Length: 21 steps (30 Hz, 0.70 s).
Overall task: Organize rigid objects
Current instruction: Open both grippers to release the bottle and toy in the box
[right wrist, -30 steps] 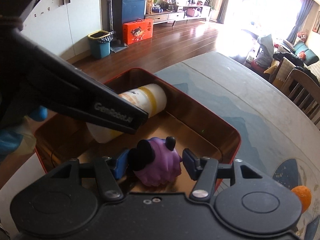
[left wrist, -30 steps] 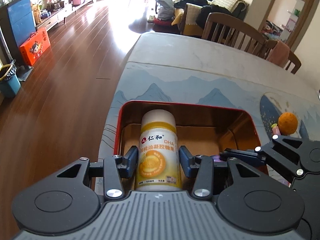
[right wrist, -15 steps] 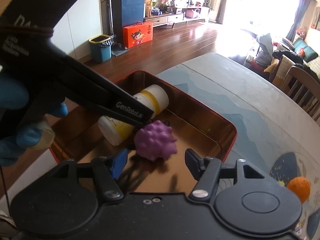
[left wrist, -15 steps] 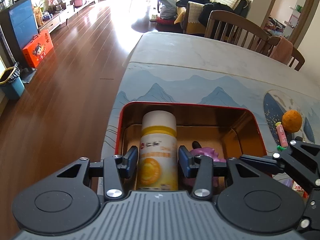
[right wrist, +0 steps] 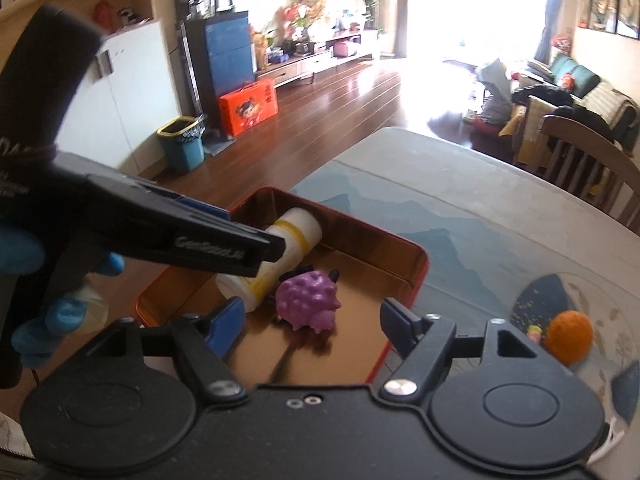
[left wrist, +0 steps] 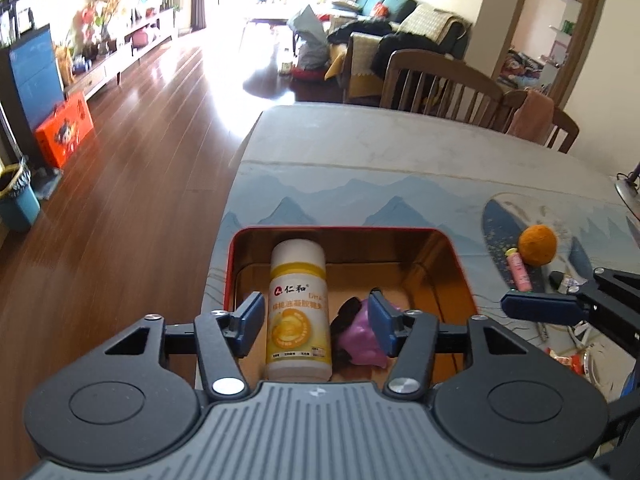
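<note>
A red tin box (left wrist: 236, 248) with a gold inside sits at the table's near corner; it also shows in the right wrist view (right wrist: 416, 276). A white and yellow bottle (left wrist: 298, 312) lies in it on its side, next to a purple spiky toy (left wrist: 360, 336). Both show in the right wrist view, the bottle (right wrist: 296, 236) and the toy (right wrist: 310, 300). My left gripper (left wrist: 316, 326) is open above the box, jaws apart around the bottle without touching. My right gripper (right wrist: 312, 326) is open and empty, just back from the toy.
An orange (left wrist: 537, 245) and a small pink tube (left wrist: 518, 270) lie on the table right of the box. Small clutter (left wrist: 568, 344) lies at the near right. Wooden chairs (left wrist: 436, 84) stand at the far table edge. The floor drops off left.
Both grippers let go and opened: the left released the bottle, the right released the purple toy. Both pulled back and up from the box, where the bottle and toy now lie.
</note>
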Motion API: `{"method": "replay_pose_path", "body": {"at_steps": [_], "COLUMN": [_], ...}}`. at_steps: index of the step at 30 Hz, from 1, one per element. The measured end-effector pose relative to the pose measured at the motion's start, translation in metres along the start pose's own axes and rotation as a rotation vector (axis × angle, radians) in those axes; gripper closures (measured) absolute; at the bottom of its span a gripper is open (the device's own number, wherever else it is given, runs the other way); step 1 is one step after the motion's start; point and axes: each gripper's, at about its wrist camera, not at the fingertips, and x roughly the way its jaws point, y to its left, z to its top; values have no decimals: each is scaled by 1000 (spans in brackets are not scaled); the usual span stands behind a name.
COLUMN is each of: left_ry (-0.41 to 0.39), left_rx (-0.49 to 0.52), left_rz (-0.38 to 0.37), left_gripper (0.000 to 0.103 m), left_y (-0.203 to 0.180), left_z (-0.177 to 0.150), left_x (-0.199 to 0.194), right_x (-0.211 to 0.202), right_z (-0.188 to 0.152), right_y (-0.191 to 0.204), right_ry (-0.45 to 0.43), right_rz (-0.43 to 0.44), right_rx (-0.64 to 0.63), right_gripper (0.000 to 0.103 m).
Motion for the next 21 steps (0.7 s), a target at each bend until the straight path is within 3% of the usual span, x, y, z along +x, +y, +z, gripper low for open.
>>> {"method": "replay_pose_path", "body": {"at_steps": [2,17,21], "left_ry": [-28,-114,-131], "left_rx": [11,38,54], "left_rz": [7,-51,-79], "left_gripper": [35,22,21], "left_y": [-3,-16,-25], "left_z": [-1,-11,-14], "left_x": [-9,-54,-61], "right_x": [-6,-52,-68], "right_z": [0,-17,-26], "right_y": [-2,-17,-26], "right_ry": [-11,-102,-149], "right_rz": [-11,-75,-91], "right_rx": [19,170,209], "right_gripper": [23,1,0]}}
